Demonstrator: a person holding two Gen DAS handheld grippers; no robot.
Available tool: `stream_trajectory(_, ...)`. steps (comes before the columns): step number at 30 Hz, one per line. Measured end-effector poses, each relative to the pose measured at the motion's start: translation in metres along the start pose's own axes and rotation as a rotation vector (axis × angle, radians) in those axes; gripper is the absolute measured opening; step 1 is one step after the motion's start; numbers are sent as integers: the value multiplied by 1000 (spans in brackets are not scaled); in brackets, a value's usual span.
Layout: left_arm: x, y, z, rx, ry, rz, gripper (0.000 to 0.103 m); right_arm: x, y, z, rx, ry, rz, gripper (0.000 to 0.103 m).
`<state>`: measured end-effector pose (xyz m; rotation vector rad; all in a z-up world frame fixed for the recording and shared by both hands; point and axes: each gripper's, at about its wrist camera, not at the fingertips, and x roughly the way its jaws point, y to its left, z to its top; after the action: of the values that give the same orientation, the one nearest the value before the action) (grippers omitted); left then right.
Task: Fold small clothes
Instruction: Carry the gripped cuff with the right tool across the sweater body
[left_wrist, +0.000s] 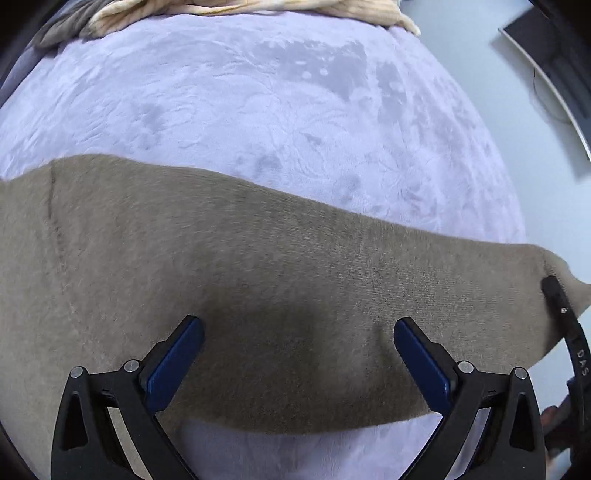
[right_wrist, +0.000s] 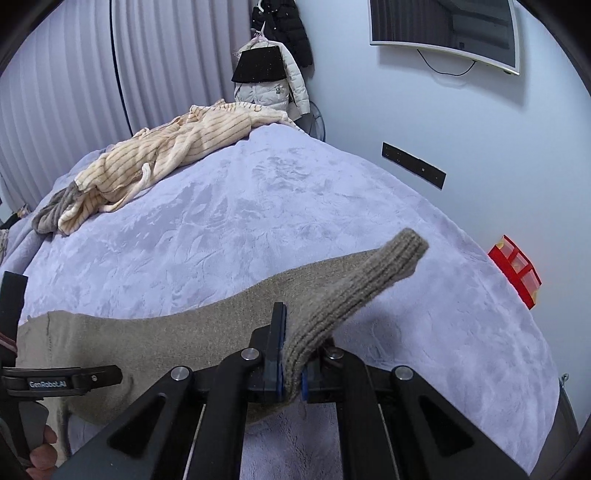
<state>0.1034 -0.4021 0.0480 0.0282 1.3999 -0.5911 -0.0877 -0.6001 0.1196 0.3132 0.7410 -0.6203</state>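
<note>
Lavender plush blanket (right_wrist: 229, 229) covers the bed beneath both grippers. Across it lies a taupe knit garment (left_wrist: 258, 280), directly below the left gripper (left_wrist: 299, 354), whose blue-padded fingers (left_wrist: 177, 365) stand wide apart above the fabric, gripping nothing. The right gripper (right_wrist: 291, 365) is clenched on the garment's ribbed cuff (right_wrist: 391, 258), which sticks up and away past its fingertips. Well beyond both, at the bed's far side, sits a crumpled cream striped garment (right_wrist: 166, 162). A wall-mounted screen (right_wrist: 443, 33) hangs on the wall behind.
</note>
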Motion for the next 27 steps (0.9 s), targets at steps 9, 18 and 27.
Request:
stream_trajectory(9, -57, 69, -45, -21, -91, 71, 103, -38, 39, 12, -67, -53, -40, 6)
stream_trajectory(18, -105, 165, -94, -103, -159, 153, 103, -77, 104, 19, -144, -104, -27, 6)
stream_trajectory(27, -131, 250, -157, -220, -200, 244, 103, -111, 203, 14, -236, -119, 40, 6)
